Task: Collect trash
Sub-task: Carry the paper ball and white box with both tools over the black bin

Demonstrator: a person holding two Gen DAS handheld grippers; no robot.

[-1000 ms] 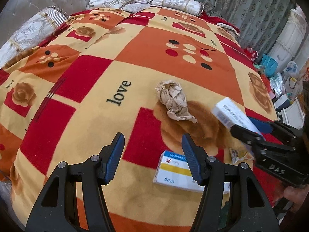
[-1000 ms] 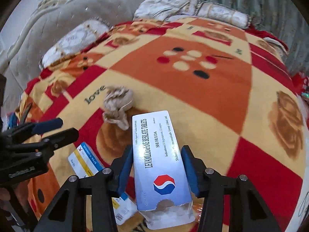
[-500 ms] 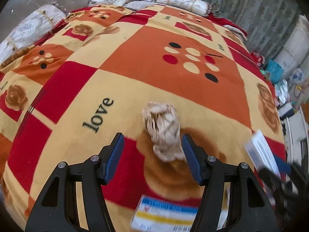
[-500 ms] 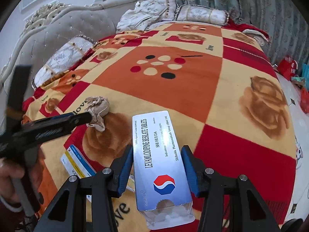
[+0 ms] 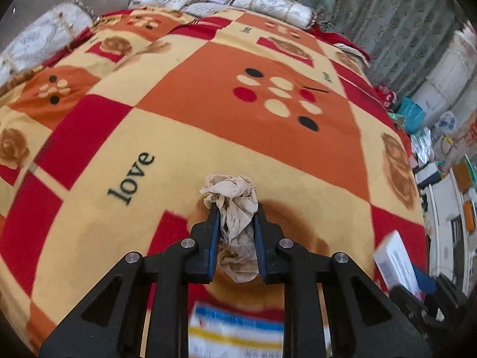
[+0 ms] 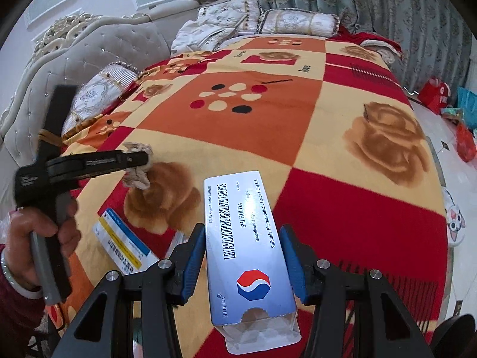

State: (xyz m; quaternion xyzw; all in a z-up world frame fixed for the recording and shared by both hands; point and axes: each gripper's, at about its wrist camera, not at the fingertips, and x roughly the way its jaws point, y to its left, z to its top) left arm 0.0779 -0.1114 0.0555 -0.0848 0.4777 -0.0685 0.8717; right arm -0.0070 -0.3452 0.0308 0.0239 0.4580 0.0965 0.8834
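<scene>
A crumpled beige paper wad [image 5: 235,217] lies on the patterned bed blanket [image 5: 208,110]. My left gripper [image 5: 236,208] is shut on it, both pads pressing its sides; the right wrist view shows that gripper [image 6: 135,158] on the wad [image 6: 137,177]. My right gripper [image 6: 243,232] is shut on a white and blue medicine box [image 6: 247,244] and holds it above the blanket; the box also shows at the right in the left wrist view [image 5: 395,264]. Another medicine box with a blue and yellow stripe [image 6: 126,246] lies flat near the bed's front edge; it also shows blurred in the left wrist view [image 5: 235,331].
Pillows [image 6: 298,22] and folded bedding [image 6: 202,32] lie at the bed's far end by a tufted headboard [image 6: 89,50]. Curtains [image 6: 372,6] hang behind. Bags and clutter [image 6: 447,101] sit on the floor to the right of the bed.
My left gripper moved forward over the paper wad and closed on it. My right gripper kept the medicine box and drew back to the right, a little higher.
</scene>
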